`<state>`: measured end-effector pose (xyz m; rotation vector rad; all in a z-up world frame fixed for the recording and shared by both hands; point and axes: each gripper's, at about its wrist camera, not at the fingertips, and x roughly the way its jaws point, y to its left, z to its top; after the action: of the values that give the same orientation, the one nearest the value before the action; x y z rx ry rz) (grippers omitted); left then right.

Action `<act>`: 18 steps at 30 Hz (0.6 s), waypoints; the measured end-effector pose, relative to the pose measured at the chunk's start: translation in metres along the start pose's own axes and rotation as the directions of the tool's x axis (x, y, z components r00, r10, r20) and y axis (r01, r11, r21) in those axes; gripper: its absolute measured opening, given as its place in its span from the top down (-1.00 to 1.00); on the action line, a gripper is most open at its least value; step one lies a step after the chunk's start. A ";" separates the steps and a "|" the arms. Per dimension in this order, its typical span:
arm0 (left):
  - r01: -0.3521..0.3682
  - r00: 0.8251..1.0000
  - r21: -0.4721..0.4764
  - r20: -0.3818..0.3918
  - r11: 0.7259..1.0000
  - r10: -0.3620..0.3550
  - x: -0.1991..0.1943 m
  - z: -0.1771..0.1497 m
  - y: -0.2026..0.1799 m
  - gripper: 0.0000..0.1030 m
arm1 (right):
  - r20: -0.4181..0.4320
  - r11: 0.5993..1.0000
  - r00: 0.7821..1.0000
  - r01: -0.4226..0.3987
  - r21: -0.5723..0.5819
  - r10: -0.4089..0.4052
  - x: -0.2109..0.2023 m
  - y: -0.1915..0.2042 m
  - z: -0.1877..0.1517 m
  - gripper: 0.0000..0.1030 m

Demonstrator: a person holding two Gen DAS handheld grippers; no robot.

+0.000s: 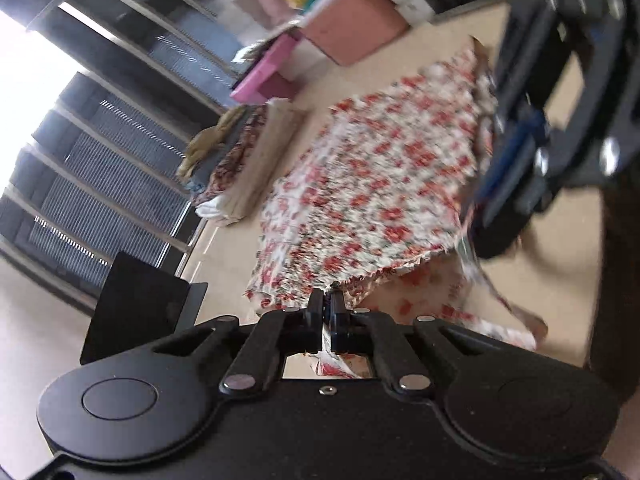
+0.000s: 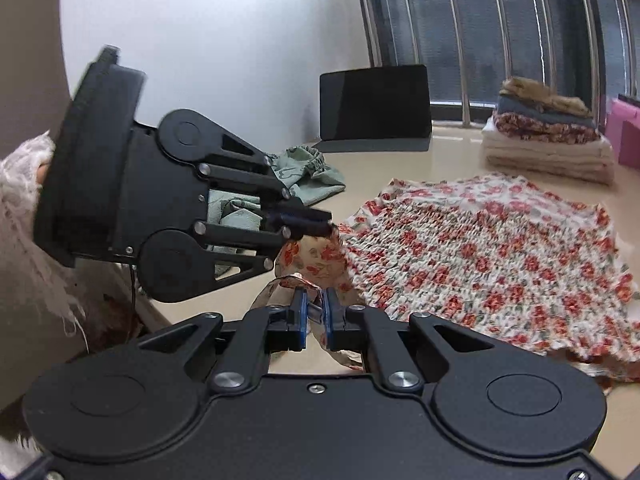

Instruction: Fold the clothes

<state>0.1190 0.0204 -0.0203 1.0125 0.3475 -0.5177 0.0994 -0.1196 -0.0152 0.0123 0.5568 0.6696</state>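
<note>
A white garment with red flowers lies spread on the beige table. My right gripper is shut on a thin floral strap at the garment's near corner, with the cloth pinched between its blue pads. My left gripper comes in from the left and is shut on the garment's edge just beyond. In the left wrist view the left gripper pinches the ruffled hem of the floral garment. The right gripper grips the right corner there, blurred.
A stack of folded clothes stands at the back right near the barred window. A black tablet is propped at the back, with a crumpled green cloth in front of it. Pink boxes line the far side. A lace sleeve shows at the left.
</note>
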 end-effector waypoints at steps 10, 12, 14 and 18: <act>-0.062 0.995 -0.132 0.068 0.989 0.071 -0.015 0.002 0.008 0.93 | -0.092 0.995 0.993 0.084 0.061 -0.078 0.051 -0.002 0.016 0.84; -0.068 0.994 -0.159 0.077 0.985 0.081 -0.017 0.002 0.010 0.93 | -0.105 0.990 0.989 0.112 0.090 -0.102 0.061 -0.004 0.022 0.84; -0.070 0.992 -0.188 0.088 0.980 0.088 -0.019 0.002 0.013 0.93 | -0.120 0.985 0.987 0.121 0.124 -0.107 0.070 -0.005 0.025 0.84; -0.077 0.990 -0.220 0.095 0.972 0.100 -0.022 -0.001 0.016 0.94 | -0.122 0.965 0.984 0.153 0.211 -0.129 0.084 -0.009 0.028 0.84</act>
<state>0.1096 0.0339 0.0018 0.7825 0.2566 -0.4407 0.1731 -0.0723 -0.0337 0.1435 0.7269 0.4686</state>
